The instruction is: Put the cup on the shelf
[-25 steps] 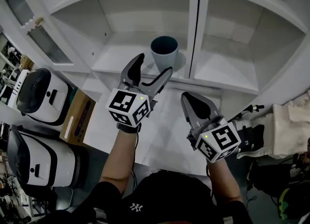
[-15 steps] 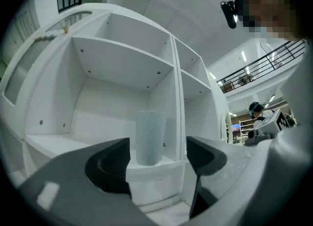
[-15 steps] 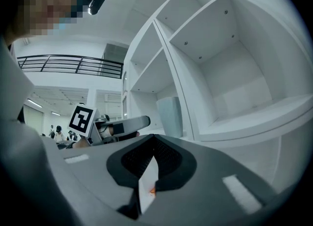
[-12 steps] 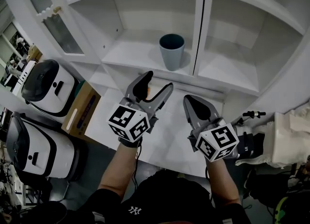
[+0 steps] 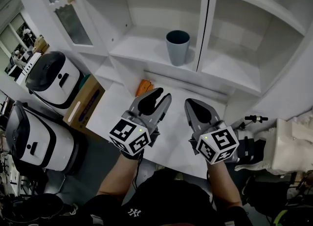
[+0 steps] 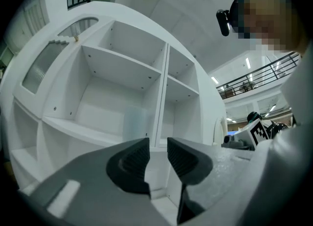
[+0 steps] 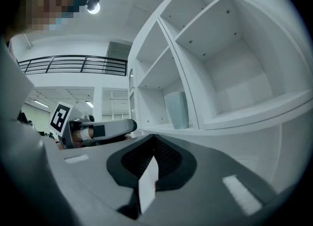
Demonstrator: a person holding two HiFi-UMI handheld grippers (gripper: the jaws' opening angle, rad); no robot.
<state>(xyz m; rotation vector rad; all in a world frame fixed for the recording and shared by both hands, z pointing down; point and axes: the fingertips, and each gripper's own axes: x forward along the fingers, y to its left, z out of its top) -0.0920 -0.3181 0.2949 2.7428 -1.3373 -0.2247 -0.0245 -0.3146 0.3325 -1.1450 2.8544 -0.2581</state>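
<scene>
A grey-blue cup point(image 5: 177, 47) stands upright on the lower shelf point(image 5: 142, 54) of the white cabinet, just left of the vertical divider point(image 5: 204, 24). It shows pale in the left gripper view point(image 6: 137, 122) and in the right gripper view point(image 7: 176, 109). My left gripper point(image 5: 160, 95) hovers over the white table, well below the cup; only a narrow gap parts its jaws and nothing is between them point(image 6: 158, 157). Beside it, my right gripper point(image 5: 195, 105) is shut and empty point(image 7: 152, 159).
Two white appliances with dark lids point(image 5: 51, 80) point(image 5: 29, 146) stand at the left beside a cardboard box point(image 5: 83, 103). A small orange item point(image 5: 143, 87) lies at the table's back edge. The cabinet's glass door point(image 5: 68, 17) hangs open at the upper left.
Both grippers have drawn back from the cabinet toward me. The left gripper's jaws, wide apart before, have closed to a narrow gap. The cup stays on the shelf.
</scene>
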